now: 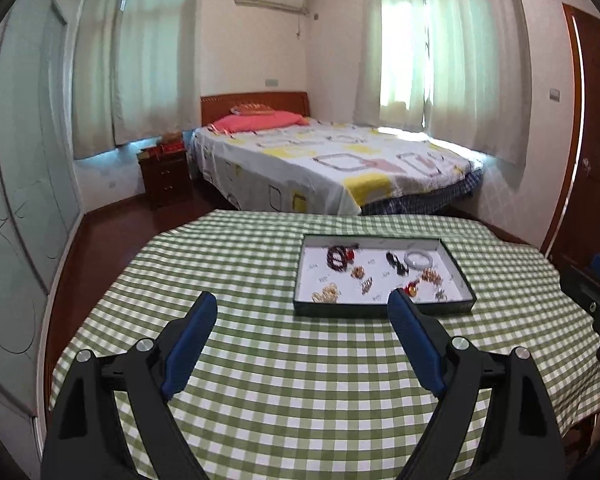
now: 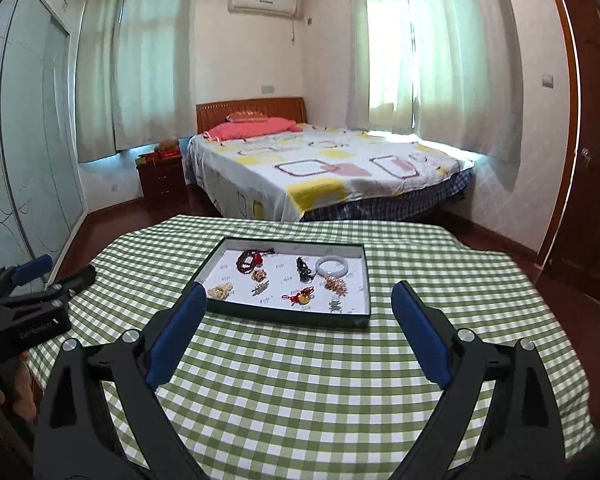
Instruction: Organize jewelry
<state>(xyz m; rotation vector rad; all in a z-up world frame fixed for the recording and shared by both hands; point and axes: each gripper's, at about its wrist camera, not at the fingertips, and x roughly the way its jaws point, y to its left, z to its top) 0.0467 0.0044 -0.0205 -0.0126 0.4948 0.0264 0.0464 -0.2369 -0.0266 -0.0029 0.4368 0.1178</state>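
Observation:
A shallow dark-rimmed tray (image 1: 380, 309) (image 2: 288, 318) with a white floor lies on the green checked table. In it lie several jewelry pieces: a dark red bead string (image 2: 247, 261), a white jade bangle (image 2: 331, 266) (image 1: 419, 258), a black piece (image 2: 304, 269), gold brooches (image 2: 335, 283), a pearl cluster (image 2: 219, 291) and a red-and-gold charm (image 2: 302, 298). My left gripper (image 1: 303, 303) is open and empty, held above the table short of the tray. My right gripper (image 2: 300, 294) is open and empty, also short of the tray.
The table's green checked cloth (image 1: 300, 380) (image 2: 300, 380) fills the foreground. Beyond it are a bed (image 1: 324, 160), a nightstand (image 1: 166, 176), curtained windows and a wooden door (image 2: 588, 140). The other gripper shows at the right edge of the left wrist view (image 1: 596, 296) and at the left edge of the right wrist view (image 2: 28, 304).

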